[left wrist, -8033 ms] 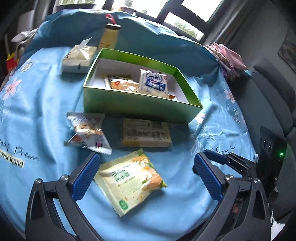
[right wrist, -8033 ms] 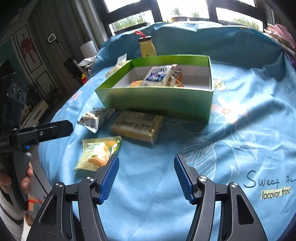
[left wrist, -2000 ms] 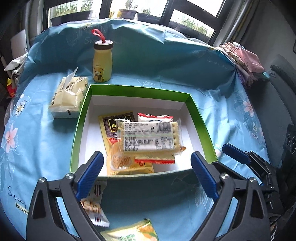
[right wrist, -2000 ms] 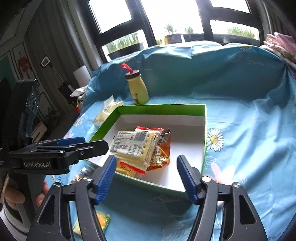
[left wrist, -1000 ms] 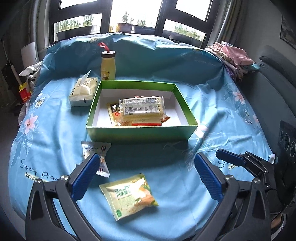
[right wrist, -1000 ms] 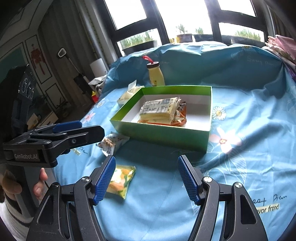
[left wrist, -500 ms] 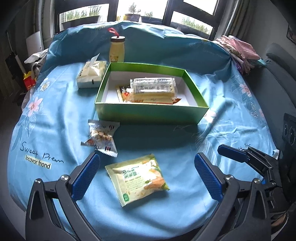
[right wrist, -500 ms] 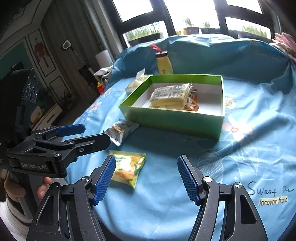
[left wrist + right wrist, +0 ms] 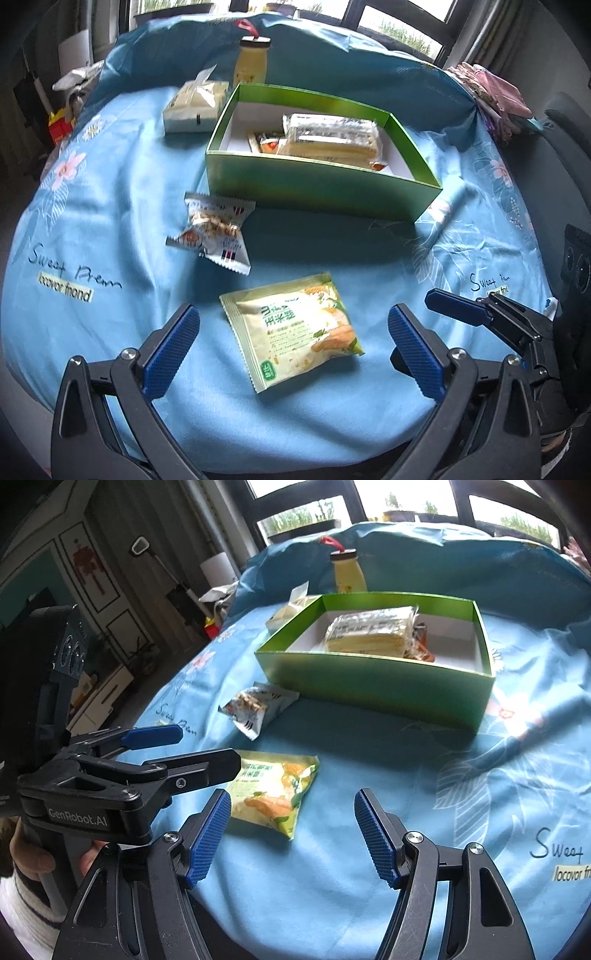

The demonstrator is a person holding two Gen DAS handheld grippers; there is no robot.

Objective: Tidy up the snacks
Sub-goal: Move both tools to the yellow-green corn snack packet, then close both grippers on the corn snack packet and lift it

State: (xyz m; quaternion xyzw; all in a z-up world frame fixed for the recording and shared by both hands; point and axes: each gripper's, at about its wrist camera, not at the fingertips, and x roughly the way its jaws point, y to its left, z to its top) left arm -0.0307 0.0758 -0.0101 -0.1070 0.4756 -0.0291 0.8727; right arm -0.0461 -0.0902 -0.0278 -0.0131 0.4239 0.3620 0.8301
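A light-blue flowered cloth (image 9: 122, 206) printed with script covers the whole surface. At upper centre of the left wrist view stands a green box (image 9: 317, 184), white inside, holding a wrapped cracker pack (image 9: 332, 134) among other packets. Behind it — a yellow bottle (image 9: 253, 61) and a tissue pack (image 9: 195, 107). A small snack bag (image 9: 216, 230) lies just before the box; a yellow-green packet (image 9: 291, 328) sits low in the frame. The left gripper (image 9: 291, 347) is spread, empty, the packet between its fingers untouched. The right gripper (image 9: 291, 834) is spread and empty too. Dark window frames line the top.
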